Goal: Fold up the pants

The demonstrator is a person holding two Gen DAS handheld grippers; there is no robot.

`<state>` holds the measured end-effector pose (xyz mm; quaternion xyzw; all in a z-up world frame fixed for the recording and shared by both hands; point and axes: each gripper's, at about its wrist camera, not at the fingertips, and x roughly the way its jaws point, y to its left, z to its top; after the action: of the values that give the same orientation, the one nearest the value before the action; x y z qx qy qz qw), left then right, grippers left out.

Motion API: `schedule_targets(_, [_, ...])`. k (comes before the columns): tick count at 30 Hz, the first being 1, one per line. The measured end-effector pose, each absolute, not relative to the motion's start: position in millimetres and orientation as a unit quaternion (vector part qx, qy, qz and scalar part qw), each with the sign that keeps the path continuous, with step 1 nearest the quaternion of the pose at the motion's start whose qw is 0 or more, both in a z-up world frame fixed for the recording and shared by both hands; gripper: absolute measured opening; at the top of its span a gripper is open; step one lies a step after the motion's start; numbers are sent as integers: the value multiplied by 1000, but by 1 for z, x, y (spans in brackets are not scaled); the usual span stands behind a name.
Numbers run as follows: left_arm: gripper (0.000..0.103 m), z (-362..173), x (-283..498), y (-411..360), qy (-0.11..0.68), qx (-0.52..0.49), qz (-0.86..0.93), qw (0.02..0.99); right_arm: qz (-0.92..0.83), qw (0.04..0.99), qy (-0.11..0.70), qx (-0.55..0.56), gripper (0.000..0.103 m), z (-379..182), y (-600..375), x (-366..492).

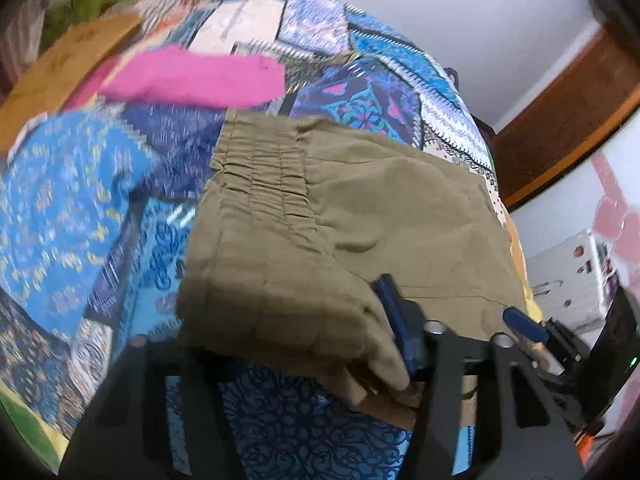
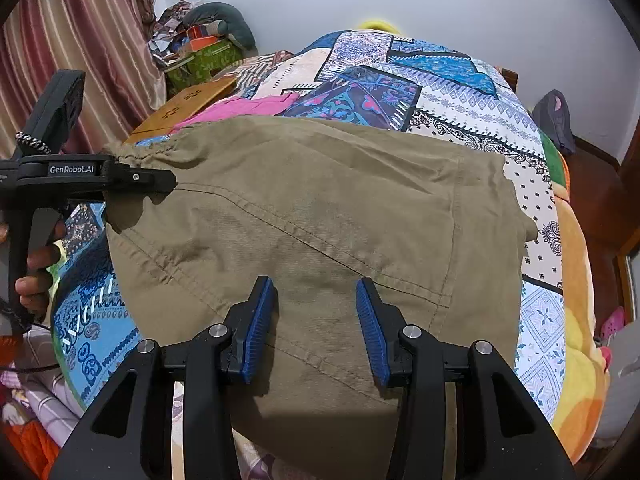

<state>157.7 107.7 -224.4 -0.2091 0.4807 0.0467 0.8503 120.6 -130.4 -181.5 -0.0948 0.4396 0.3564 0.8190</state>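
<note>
The olive-khaki cotton pants [image 2: 320,216] lie spread across the bed [image 2: 532,184], on a blue, white and purple patchwork bedspread [image 2: 440,92]. The elastic gathered waistband [image 1: 272,176] faces the left side.

The left hand-held gripper [image 2: 160,180] is clamped on the waistband edge of the pants; in the left wrist view a fold of fabric drapes over its blue-padded fingers [image 1: 390,300]. The right hand-held gripper [image 2: 316,320] hangs just above the lower pant fabric with its blue ribbed pads [image 2: 258,328] apart and nothing between them.

A folded pink garment [image 1: 200,78] lies on the bedspread beyond the waistband. A wooden board [image 2: 188,106] sits near it, by the striped pink curtain [image 2: 80,32].
</note>
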Motion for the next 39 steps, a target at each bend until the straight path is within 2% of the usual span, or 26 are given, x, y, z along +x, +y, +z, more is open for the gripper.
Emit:
schedule_targets(4, [35, -202, 153, 92, 452, -139, 47, 880, 355, 818, 442, -99, 39, -181, -128, 121])
schedule_targets(13, [27, -145, 139, 79, 385, -48, 59, 920, 366, 821, 430, -87, 40, -162, -115, 126])
schedule_targets(19, [25, -113, 121, 77, 342, 20, 79, 936, 387, 809, 431, -101, 40, -173, -83, 124])
schedule_targets(26, [25, -115, 117, 54, 336, 78, 76, 936, 402, 793, 439, -128, 44, -185, -58, 120])
schedule_targets(33, [25, -121, 124, 18, 328, 146, 67, 931, 397, 803, 435, -89, 43, -163, -96, 113])
schedule_targets(39, [25, -122, 128, -9, 327, 162, 36, 930, 359, 819, 438, -96, 43, -163, -137, 102])
